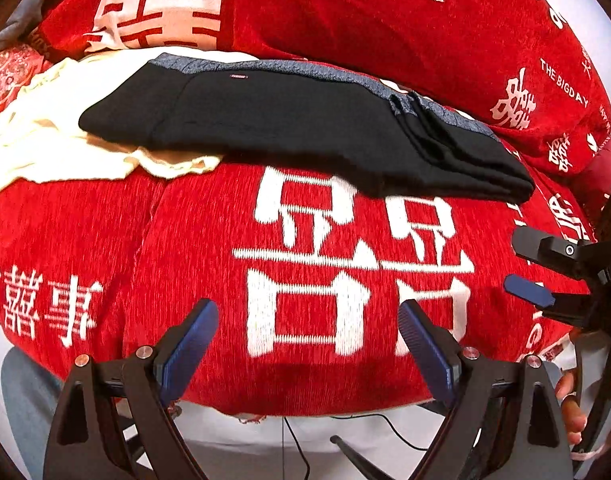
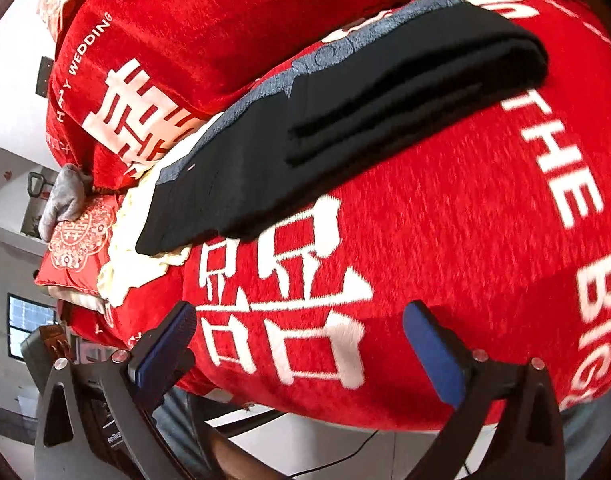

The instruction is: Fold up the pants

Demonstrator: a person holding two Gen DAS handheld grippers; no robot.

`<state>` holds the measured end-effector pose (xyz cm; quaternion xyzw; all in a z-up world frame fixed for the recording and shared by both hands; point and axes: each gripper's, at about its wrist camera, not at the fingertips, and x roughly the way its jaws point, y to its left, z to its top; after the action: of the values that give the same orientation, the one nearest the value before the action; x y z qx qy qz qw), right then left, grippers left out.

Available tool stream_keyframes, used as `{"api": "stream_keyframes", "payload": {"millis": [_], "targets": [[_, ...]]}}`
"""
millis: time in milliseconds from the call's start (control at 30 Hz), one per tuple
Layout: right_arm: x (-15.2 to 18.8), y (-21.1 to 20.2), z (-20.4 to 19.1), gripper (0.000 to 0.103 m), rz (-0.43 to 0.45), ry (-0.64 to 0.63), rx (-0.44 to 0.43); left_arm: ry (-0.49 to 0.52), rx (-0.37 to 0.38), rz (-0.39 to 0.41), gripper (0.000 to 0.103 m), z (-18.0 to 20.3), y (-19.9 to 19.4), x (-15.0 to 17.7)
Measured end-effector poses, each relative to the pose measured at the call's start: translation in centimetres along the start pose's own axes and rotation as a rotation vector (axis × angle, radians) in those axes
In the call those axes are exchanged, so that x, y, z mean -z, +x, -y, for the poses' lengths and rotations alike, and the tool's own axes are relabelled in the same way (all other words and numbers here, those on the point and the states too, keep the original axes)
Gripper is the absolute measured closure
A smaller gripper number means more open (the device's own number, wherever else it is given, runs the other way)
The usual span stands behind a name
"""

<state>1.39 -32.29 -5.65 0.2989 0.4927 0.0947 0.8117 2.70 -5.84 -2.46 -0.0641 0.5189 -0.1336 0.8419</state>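
The black pants with a grey waistband lie folded in a long flat stack on the red blanket, their right end in several layers. They also show in the right wrist view. My left gripper is open and empty, well in front of the pants over the blanket. My right gripper is open and empty, also short of the pants; its fingers show at the right edge of the left wrist view.
A cream cloth lies under the pants' left end. A red cushion and a grey cloth lie at the far left. A raised red blanket fold backs the pants. The blanket's front edge drops to a white floor with a cable.
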Motion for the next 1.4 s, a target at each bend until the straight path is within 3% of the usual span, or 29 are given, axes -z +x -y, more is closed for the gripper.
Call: {"api": "stream_keyframes", "payload": {"millis": [200, 633, 1100, 1400], "targets": [[1.3, 0.0, -1.1, 0.0, 0.016, -0.038, -0.006, -0.018, 0.007, 0.014, 0.011, -0.6, -0.5, 1.1], [3.1, 0.4, -2.2, 0.0, -0.015, -0.106, 0.077, -0.036, 0.008, -0.003, 0.011, -2.1, -0.9, 2.1], [1.0, 1.6, -3.4, 0.0, -0.015, -0.092, 0.142, -0.107, -0.021, -0.009, 0.011, -7.1, -0.6, 0.2], [0.6, 2.8, -4.5, 0.0, -0.033, -0.11, 0.207, -0.105, -0.027, -0.023, 0.011, -7.5, 0.1, 0.4]]}}
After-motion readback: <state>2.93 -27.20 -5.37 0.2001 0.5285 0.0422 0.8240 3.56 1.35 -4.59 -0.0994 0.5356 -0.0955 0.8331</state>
